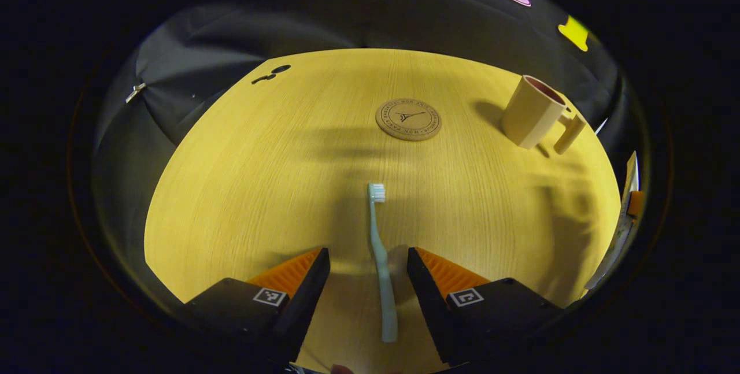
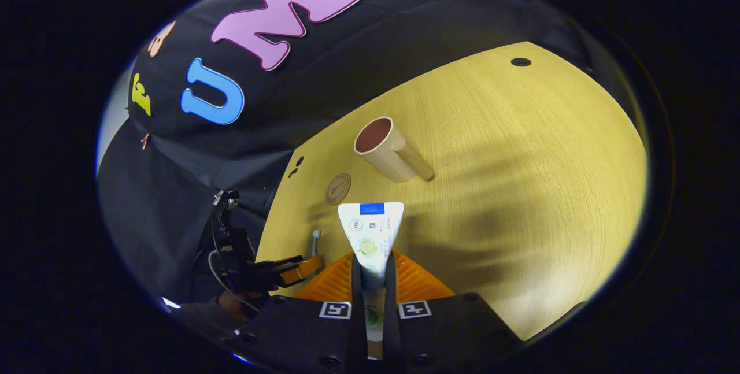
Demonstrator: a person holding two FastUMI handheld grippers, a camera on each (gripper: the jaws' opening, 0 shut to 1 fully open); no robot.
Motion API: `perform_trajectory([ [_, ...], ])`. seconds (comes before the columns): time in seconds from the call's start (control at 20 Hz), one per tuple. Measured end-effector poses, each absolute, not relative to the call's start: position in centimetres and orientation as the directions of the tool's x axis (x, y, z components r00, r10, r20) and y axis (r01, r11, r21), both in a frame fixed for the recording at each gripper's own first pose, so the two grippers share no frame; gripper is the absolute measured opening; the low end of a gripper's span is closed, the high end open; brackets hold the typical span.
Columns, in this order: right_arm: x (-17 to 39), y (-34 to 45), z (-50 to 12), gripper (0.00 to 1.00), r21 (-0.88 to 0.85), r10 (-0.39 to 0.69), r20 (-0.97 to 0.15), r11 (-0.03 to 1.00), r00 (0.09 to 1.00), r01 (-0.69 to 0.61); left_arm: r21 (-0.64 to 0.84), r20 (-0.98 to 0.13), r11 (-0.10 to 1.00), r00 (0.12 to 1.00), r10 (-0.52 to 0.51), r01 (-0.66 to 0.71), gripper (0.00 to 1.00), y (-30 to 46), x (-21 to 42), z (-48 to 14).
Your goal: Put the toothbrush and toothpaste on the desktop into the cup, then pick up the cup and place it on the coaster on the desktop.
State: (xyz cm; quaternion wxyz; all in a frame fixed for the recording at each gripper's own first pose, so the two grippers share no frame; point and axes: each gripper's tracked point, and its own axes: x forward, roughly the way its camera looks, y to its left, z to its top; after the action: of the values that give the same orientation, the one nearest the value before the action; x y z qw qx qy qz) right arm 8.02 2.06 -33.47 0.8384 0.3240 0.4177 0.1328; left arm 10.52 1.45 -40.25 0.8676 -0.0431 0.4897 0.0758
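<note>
A pale green toothbrush point(image 1: 380, 258) lies flat on the wooden desktop point(image 1: 277, 171), bristles pointing away. My left gripper point(image 1: 369, 270) stands open with one finger on each side of the handle, not touching it. Farther off lie the round cork coaster point(image 1: 408, 119) and, at the right, the beige cup point(image 1: 533, 111) with its handle. My right gripper point(image 2: 373, 267) is shut on the white toothpaste tube point(image 2: 371, 235) and holds it above the desktop, crimped end up. Beyond it stands the cup point(image 2: 386, 147), with the coaster point(image 2: 337, 188) to its left and the toothbrush point(image 2: 315, 239) lower left.
The other gripper point(image 2: 289, 270) and the hand holding it show at the lower left of the right gripper view. The held toothpaste tube point(image 1: 621, 229) shows at the right edge of the left gripper view. A dark hole point(image 2: 520, 62) marks the desktop's far corner.
</note>
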Motion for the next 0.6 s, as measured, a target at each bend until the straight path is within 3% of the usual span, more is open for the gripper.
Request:
perform_trajectory([
  [0.25,8.4,0.6,-34.0,0.14,0.655,0.482,-0.620,0.752,0.619,0.071,-0.017,-0.860,0.991,0.508,0.055,-0.136,0.84,0.4,11.0,-40.2],
  [0.3,8.4,0.5,-34.0,0.15,0.658,0.484,-0.618,0.749,0.620,0.072,-0.023,-0.863,0.991,0.503,0.047,-0.132,0.64,0.3,11.0,-40.5],
  [0.45,8.4,0.3,-33.9,0.14,0.662,0.486,-0.612,0.746,0.624,0.068,-0.026,-0.873,0.993,0.487,0.034,-0.116,0.45,0.2,10.7,-40.6],
  [0.55,8.4,0.3,-33.7,0.14,0.663,0.487,-0.608,0.746,0.627,0.063,-0.041,-0.871,0.988,0.489,0.038,-0.149,0.18,0.6,10.9,-40.4],
  [0.6,8.5,0.3,-33.7,0.15,0.664,0.488,-0.605,0.745,0.630,0.061,-0.058,-0.864,0.985,0.502,0.033,-0.163,0.13,0.7,10.8,-40.3],
])
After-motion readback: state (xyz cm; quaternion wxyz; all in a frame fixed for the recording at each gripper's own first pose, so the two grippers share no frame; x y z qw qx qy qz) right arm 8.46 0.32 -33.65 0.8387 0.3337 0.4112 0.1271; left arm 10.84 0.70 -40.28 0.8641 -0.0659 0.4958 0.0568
